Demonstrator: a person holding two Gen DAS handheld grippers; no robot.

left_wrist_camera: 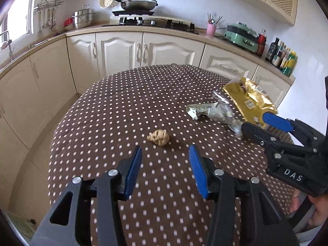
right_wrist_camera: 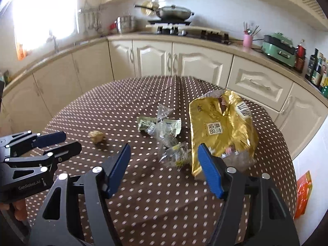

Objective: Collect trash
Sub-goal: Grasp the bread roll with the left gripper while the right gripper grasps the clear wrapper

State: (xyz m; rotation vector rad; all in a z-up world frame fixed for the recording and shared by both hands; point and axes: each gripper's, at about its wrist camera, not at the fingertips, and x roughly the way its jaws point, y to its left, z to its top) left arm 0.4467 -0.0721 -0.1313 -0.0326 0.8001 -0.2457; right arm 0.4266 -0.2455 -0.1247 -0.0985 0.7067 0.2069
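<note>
Left gripper (left_wrist_camera: 165, 160) and right gripper (right_wrist_camera: 164, 157) both parted, empty, approaching: next, close on wad (left_wrist_camera: 158, 137) at twelve o'clock, gold bag (right_wrist_camera: 222, 131) at one.

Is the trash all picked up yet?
Not yet, nothing looks collected. Both the left gripper and right gripper are open and empty. Still on the table: the gold bag, clear wrappers and a crumpled brown ball.
</note>
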